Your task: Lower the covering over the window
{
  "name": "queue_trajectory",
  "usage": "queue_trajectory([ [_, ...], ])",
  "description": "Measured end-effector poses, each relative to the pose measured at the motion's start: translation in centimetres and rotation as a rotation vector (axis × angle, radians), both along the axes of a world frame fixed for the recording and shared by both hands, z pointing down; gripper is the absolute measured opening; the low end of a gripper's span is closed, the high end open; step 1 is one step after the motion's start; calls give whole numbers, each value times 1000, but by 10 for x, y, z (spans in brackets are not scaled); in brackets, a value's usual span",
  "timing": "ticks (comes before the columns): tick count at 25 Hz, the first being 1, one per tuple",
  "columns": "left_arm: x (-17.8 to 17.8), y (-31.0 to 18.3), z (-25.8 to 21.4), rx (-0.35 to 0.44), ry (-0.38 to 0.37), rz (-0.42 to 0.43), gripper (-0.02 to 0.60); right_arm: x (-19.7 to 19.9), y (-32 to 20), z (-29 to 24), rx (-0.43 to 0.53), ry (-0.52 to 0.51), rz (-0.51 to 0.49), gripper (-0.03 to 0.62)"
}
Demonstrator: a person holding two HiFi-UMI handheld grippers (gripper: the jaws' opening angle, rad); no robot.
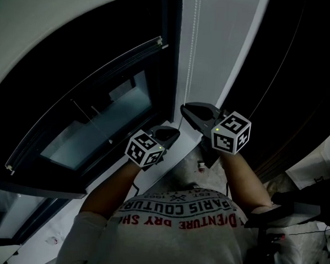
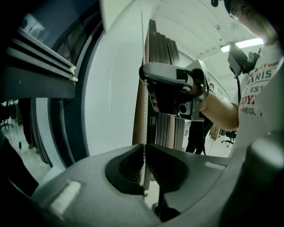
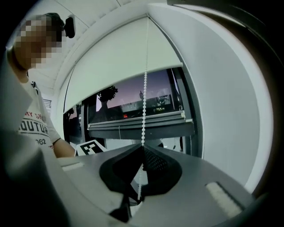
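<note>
A white roller blind [image 3: 120, 66] covers the upper part of the dark window [image 3: 133, 99]; its bottom rail [image 3: 137, 120] hangs partway down. A white bead chain [image 3: 145, 102] runs down beside the window frame. My right gripper [image 3: 143, 147] is shut on this chain, which passes between its pads. My left gripper [image 2: 144, 146] is shut on the bead chain [image 2: 143, 53] lower down. In the head view the right gripper [image 1: 184, 108] sits just above and right of the left gripper [image 1: 175, 133], both against the white strip where the chain [image 1: 190, 47] hangs.
The window [image 1: 99, 120] fills the left of the head view, with a white wall column [image 1: 213, 48] beside it. Dark tall panels [image 2: 166, 53] stand to the right. A person [image 2: 195, 133] stands far back in the room. Dark gear [image 1: 282, 217] lies at lower right.
</note>
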State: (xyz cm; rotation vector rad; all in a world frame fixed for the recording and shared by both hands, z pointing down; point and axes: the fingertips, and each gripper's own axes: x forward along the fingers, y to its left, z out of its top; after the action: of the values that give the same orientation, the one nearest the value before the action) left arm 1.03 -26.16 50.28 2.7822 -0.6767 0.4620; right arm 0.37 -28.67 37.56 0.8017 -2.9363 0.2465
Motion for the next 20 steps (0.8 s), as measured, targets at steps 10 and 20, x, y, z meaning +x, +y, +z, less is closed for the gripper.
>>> queue_trajectory([
  [10,-4,22,87,-142,-101,9,17,-8,15,92,-155,98,-16,6],
  [20,-5,22,103,-135,-70,-27,18,-7,12,108,-156,69,12,6],
])
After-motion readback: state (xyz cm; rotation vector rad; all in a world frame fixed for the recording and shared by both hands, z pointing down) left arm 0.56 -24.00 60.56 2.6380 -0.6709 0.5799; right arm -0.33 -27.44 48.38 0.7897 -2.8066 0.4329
